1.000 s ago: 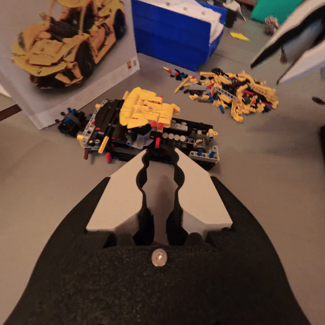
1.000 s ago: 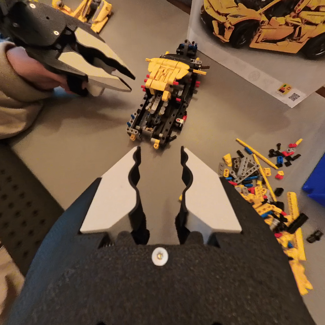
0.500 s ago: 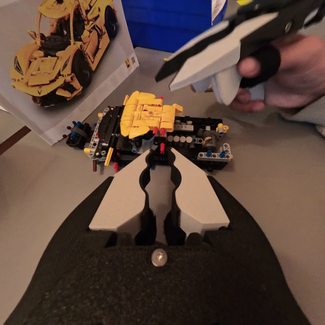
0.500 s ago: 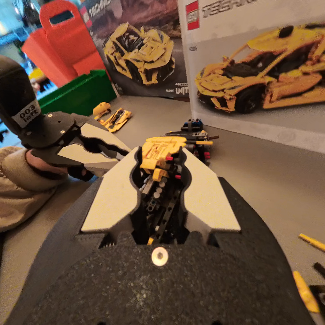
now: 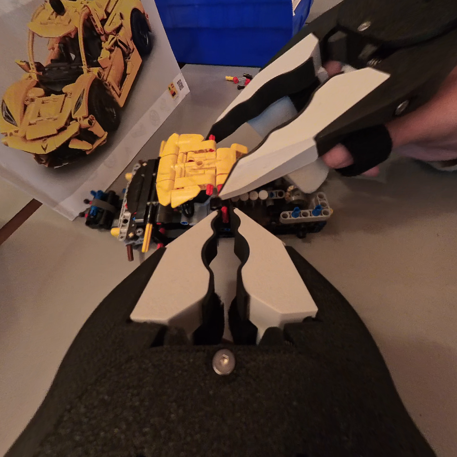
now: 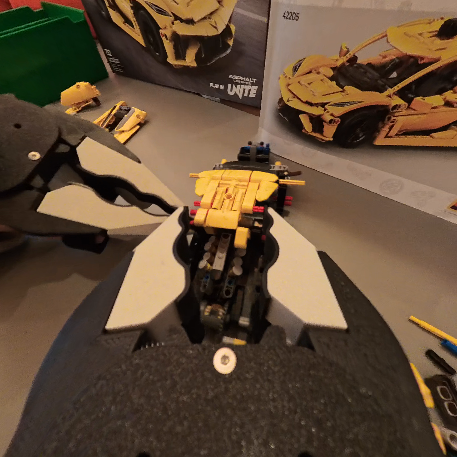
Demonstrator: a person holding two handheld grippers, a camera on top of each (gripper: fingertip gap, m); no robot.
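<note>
A black brick-built car chassis [image 5: 304, 215] with a yellow panel block [image 5: 190, 170] on top lies on the grey table. My left gripper [image 5: 224, 211] is at its near side, its tips narrowly apart around a red pin [image 5: 224, 214] that sticks out there. My right gripper [image 5: 216, 168] comes in from the right with one finger on each side of the chassis. In the right wrist view the chassis [image 6: 222, 259] fills the gap of my open right gripper [image 6: 226, 209], the yellow block [image 6: 232, 195] lies just past its tips, and the left gripper [image 6: 173, 209] reaches in from the left.
A sheet picturing a yellow car [image 5: 74, 86] stands behind the chassis, a blue bin [image 5: 222, 29] beside it. The right wrist view shows a dark box [image 6: 185, 37], a green bin [image 6: 44, 49], two yellow part-builds [image 6: 121, 121] and loose pieces [image 6: 432, 331] at the right. Less than 4 cm separates the two grippers' tips.
My right gripper has swung in from the right and come down around the chassis, its fingers a little wider. My left gripper has narrowed and moved up to the red pin.
</note>
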